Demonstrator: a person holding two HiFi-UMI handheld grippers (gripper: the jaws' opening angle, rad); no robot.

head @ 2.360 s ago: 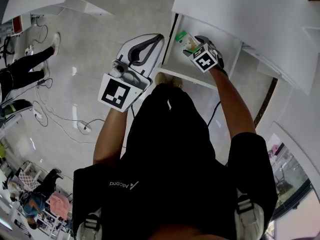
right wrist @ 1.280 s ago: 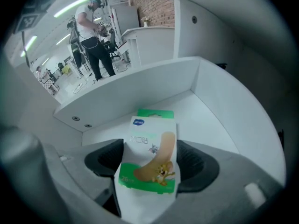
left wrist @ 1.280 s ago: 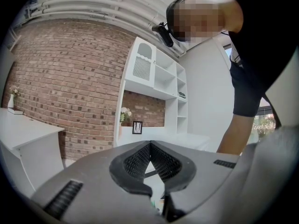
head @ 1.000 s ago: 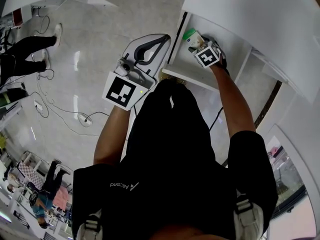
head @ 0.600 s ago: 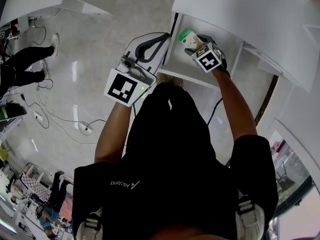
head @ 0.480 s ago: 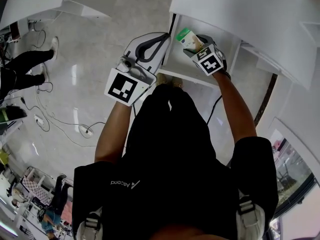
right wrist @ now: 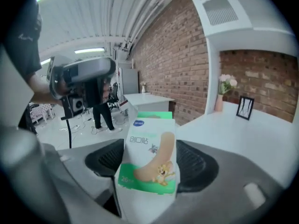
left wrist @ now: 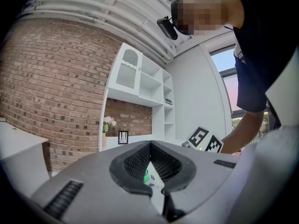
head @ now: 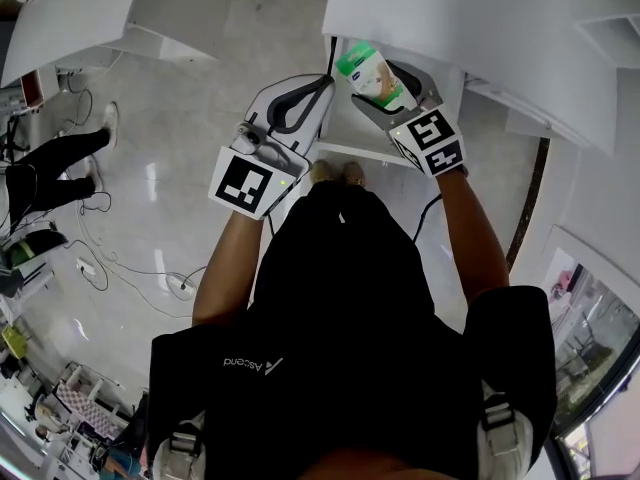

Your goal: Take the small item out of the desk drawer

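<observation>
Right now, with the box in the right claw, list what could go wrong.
The right claw grips only the lower end of the bandage box, so it may tilt or slip. The box is close to the desk edge and could knock it. The drawer stands open by the person's legs.

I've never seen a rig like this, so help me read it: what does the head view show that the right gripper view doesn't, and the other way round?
Only the head view: the open drawer, and the square-marked left cube and right cube.
Only the right gripper view: the print on the box, a brick wall, a vase of flowers and a small frame.
Both: the box clamped in the right tongs, the left tongs nearby, and the white desktop.
</observation>
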